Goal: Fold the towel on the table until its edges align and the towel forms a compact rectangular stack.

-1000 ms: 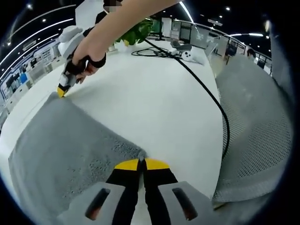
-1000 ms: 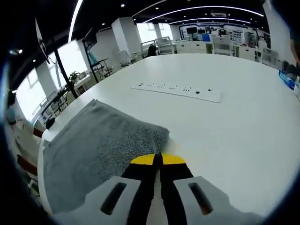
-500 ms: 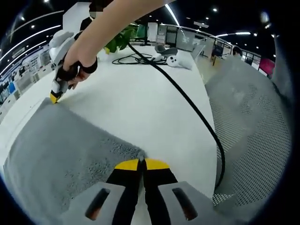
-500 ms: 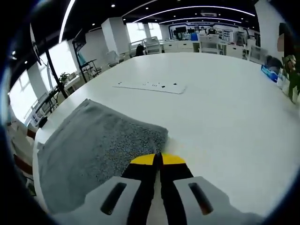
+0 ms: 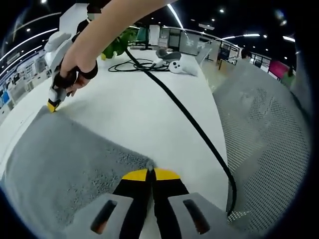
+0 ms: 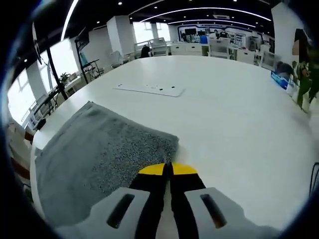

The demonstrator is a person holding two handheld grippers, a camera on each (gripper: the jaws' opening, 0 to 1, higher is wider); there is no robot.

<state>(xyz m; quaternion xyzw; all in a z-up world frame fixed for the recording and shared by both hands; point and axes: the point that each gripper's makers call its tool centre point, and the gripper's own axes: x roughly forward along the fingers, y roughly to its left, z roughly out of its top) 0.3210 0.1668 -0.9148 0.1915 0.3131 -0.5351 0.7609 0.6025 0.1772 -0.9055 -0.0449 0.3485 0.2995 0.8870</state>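
Towel point(image 5: 65, 169): gray and fuzzy, spread flat on the white table point(image 5: 144, 114). Fills the lower left of the left gripper view. Seen in the right gripper view too, at lower left point(image 6: 99, 154), near the table's edge.

Left gripper point(image 5: 150, 172): jaws pressed together, yellow tips touching. Pinched on one corner of the towel, right at the tips.

Right gripper point(image 6: 167, 168): jaws pressed together too, yellow tips touching. Pinched on another corner of the towel. Also seen far off in the left gripper view point(image 5: 51, 105), at the upper left, with its yellow tip down on the far corner of the towel.

Hand point(image 5: 75, 67): wrapped around the right gripper, wearing a black strap. Bare arm reaching in from the top.

Black cable point(image 5: 199, 132): runs across the table from a coil at the far end, then bends down over the table's edge on the right.

White controller point(image 5: 182, 63): lying on the table at the far end, beside the cable coil.

Green plant point(image 5: 119, 44): at the far end of the table, behind the arm.

Mesh chair point(image 5: 264, 149): gray with lots of little holes, just beside the table on the right.

White power strip point(image 6: 149, 89): long and flat, lying on the table past the towel, well apart from it.

Room: big and bright, with desks, chairs and long ceiling lights far behind.
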